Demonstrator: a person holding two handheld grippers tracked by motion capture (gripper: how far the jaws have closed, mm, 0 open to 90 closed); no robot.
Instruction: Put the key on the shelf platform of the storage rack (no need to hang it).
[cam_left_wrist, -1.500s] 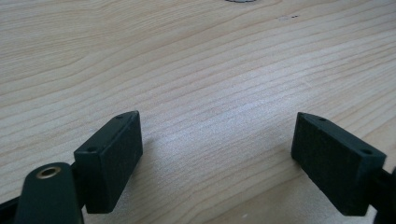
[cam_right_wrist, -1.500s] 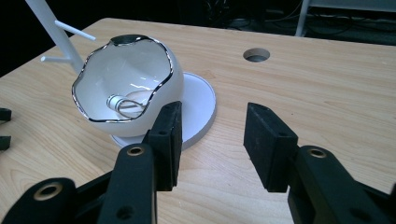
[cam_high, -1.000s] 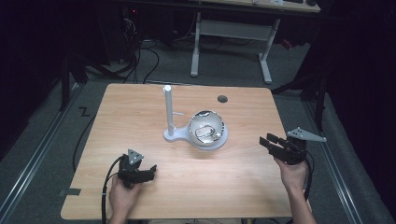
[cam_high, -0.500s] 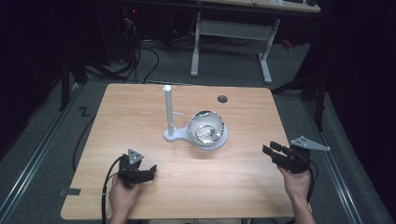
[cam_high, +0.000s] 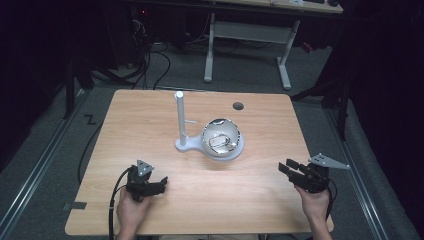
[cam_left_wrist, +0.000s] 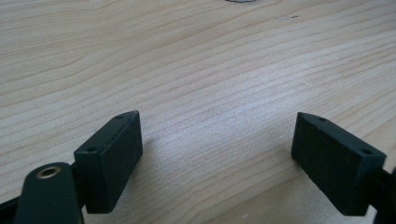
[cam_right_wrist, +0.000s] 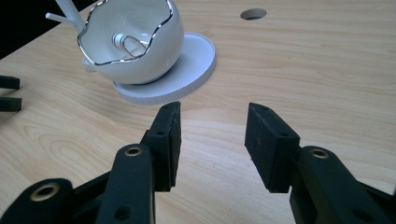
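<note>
My right tongs (cam_right_wrist: 212, 142) stand with their jaws apart and nothing between them, low over the table (cam_high: 150, 130) near its right front edge. In the high view I see the right tongs (cam_high: 286, 168) aimed left and inward, held in my right hand (cam_high: 316, 200). My left tongs (cam_left_wrist: 217, 154) are spread wide over bare wood, gripping nothing; from above the left tongs (cam_high: 161, 184) sit near the left front corner in my left hand (cam_high: 131, 207), jaws pointing right.

Nothing lies on the table between the right tongs and the white bowl (cam_right_wrist: 135, 42), which stands ahead of them and a little to the left. In the high view the bowl (cam_high: 222, 139) sits near the table's middle, well apart from both tongs. It rests on a round white base (cam_right_wrist: 187, 70), beside a white upright post (cam_high: 179, 117) with a short side peg. Beyond, near the far edge, is a dark cable hole (cam_high: 238, 106).

The bowl is glossy white, shaped like a cracked eggshell, with a jagged, silver-edged rim. A small shiny metal piece lies inside it; I cannot tell what it is.
</note>
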